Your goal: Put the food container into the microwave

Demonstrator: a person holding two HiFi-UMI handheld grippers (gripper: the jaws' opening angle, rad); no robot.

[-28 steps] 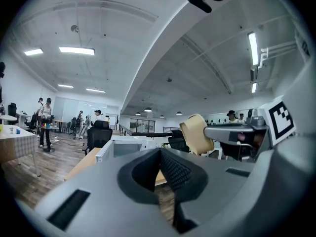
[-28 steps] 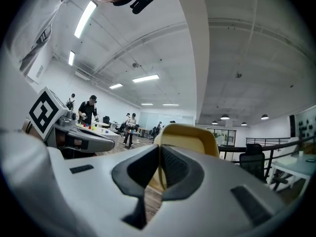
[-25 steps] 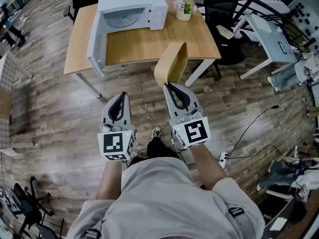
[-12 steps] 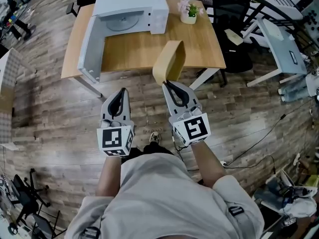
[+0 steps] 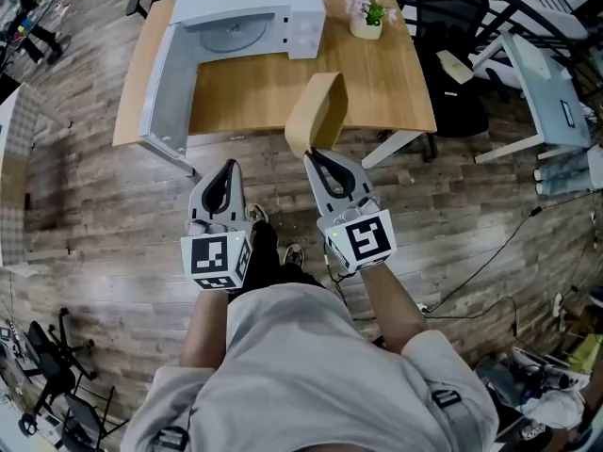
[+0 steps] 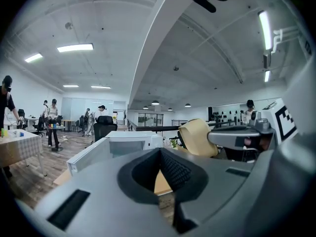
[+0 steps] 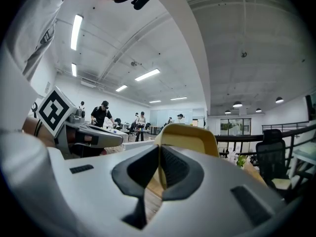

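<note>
Plank flooring (image 5: 113, 215) lay below the tan food container (image 5: 317, 113), which was held on edge over the desk's (image 5: 264, 88) near edge, its long axis pointing away from the person. The right gripper (image 5: 312, 157) pinched its near rim, jaws almost together. The left gripper (image 5: 229, 169), just beside, was closed and empty. The microwave (image 5: 250, 12) stood toward the far left corner, its door (image 5: 165, 88) swung wide, with bare desktop between it and the container.
</note>
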